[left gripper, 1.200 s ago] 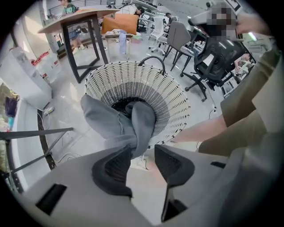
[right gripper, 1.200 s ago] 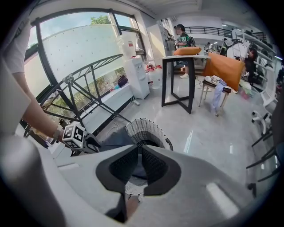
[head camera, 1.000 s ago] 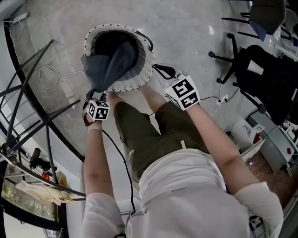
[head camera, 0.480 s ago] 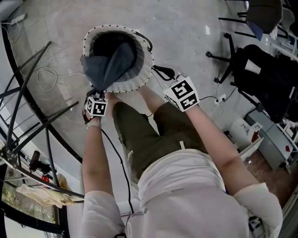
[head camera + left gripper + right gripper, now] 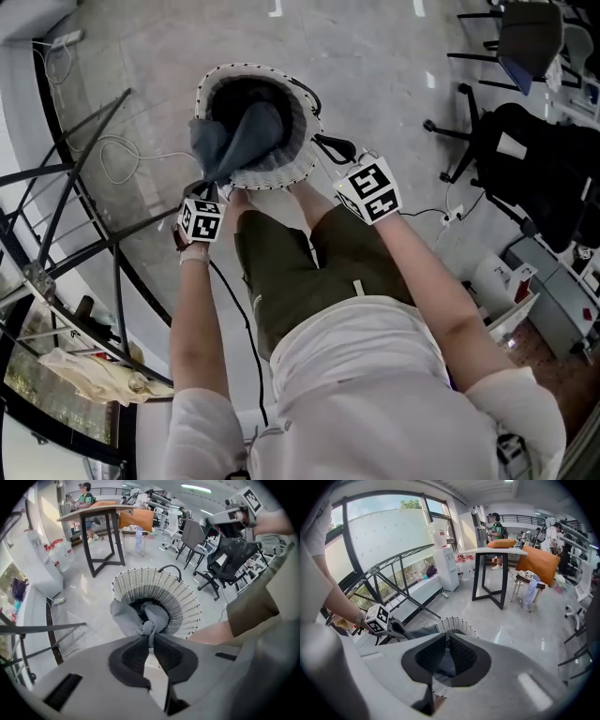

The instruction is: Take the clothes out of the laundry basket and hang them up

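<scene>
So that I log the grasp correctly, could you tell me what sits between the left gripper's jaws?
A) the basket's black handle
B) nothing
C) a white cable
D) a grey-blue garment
D: the left gripper, whose jaws have just been closing, pinches a fold of the grey-blue garment trailing from the laundry basket.

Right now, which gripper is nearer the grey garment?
Left. The left gripper has just been closing its jaws and pinches the grey garment itself; the right gripper clamps the laundry basket rim beside it.
</scene>
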Demonstrator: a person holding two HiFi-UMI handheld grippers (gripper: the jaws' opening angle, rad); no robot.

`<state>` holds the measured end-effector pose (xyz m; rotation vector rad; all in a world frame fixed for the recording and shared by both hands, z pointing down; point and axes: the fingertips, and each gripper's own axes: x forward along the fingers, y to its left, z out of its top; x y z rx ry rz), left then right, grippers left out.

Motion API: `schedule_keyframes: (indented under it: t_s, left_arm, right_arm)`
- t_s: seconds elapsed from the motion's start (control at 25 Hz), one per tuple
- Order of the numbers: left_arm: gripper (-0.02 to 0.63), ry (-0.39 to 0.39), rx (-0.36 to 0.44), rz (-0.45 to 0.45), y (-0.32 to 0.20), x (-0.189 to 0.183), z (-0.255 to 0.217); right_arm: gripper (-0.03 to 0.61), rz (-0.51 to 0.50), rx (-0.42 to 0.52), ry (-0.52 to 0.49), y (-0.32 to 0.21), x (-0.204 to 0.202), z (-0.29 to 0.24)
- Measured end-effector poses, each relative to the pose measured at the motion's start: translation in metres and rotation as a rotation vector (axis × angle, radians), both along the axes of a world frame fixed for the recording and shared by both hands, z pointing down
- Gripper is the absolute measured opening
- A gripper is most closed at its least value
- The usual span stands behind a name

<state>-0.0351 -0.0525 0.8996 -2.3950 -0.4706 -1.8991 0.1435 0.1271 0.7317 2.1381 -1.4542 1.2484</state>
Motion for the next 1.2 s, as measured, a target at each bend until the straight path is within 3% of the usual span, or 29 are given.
schedule_keyframes:
  t_s: [0.48,0.76,1.2]
  left_arm:
    - [0.031,0.255,0.047,0.024,-0.047,0.059,-0.149]
    - [0.031,0.35,0.085,0.047,-0.063,0.08,-0.231]
    - [0.031,0.608,0.171,0.0,-0.083,0.134,-0.403]
  right_arm:
    - [0.032,-0.062,0.049,0.071,-0.042,-0.004,-0.063]
    - [0.038,-0.104,0.086,0.096,-0.07,-0.006,-0.096]
    - [0.072,-0.165,0.146,0.137,-0.102,-0.012,-0.146]
